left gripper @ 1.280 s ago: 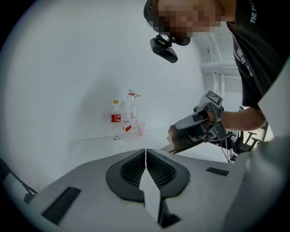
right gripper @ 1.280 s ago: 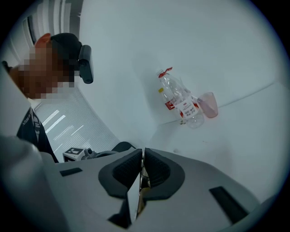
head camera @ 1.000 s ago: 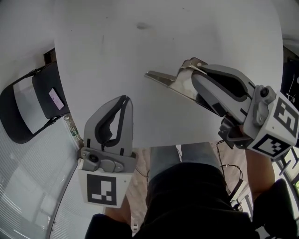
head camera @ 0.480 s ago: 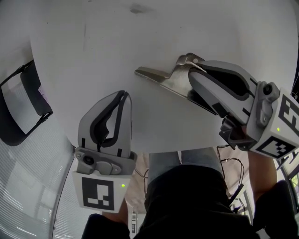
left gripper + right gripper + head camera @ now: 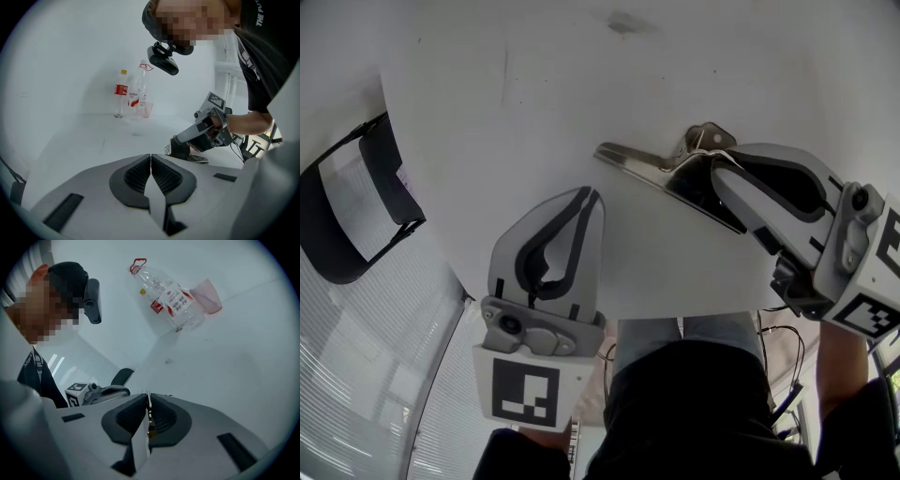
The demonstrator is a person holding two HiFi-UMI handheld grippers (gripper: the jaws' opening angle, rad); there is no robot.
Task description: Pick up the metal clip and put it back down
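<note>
The white table (image 5: 581,112) spreads beneath the metal clip (image 5: 636,157), and everything else here is placed from that clip. The right gripper (image 5: 719,171) sits at the clip's near right end. Its jaws are drawn narrow and pinch the thin metal between the pads, so the clip is in that hand's hold rather than lying loose. The clip's long axis runs from the gripper out toward the far left, with the pointed tip leading away over the table. Whether that tip touches the surface I cannot tell. The left gripper (image 5: 592,195) hangs to the near left of the clip, well apart from it, with its jaws pressed together on nothing. Setting the clip down looks to be the right hand's job: lower it along that axis, then loosen the jaws.
</note>
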